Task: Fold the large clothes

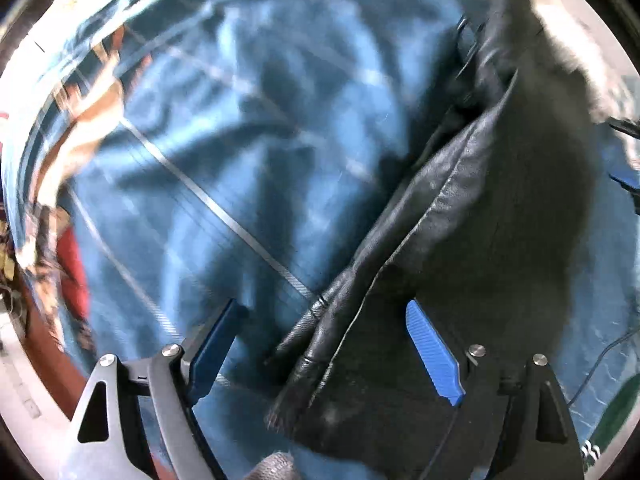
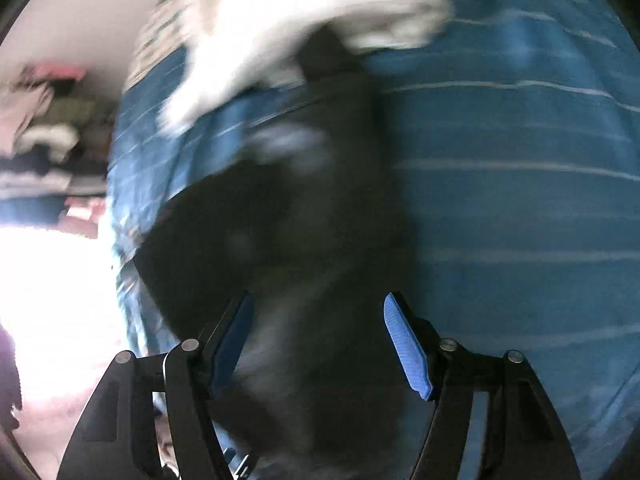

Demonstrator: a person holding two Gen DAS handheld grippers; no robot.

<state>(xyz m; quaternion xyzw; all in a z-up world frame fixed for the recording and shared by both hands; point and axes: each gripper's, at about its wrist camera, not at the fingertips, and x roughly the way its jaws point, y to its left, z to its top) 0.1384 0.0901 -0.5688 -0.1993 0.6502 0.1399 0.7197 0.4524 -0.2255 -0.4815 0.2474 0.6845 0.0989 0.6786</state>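
Your left gripper (image 1: 332, 352) pointed down with its blue pads spread wide, gripping nothing; the edge of a black leather jacket (image 1: 460, 240) lay beneath the gap. Your right gripper (image 2: 320, 344) was likewise spread apart and empty above the same dark garment (badly blurred here). The jacket rested on a blue striped bedsheet (image 1: 224, 152), with a white cloth (image 2: 304, 20) bunched beyond it
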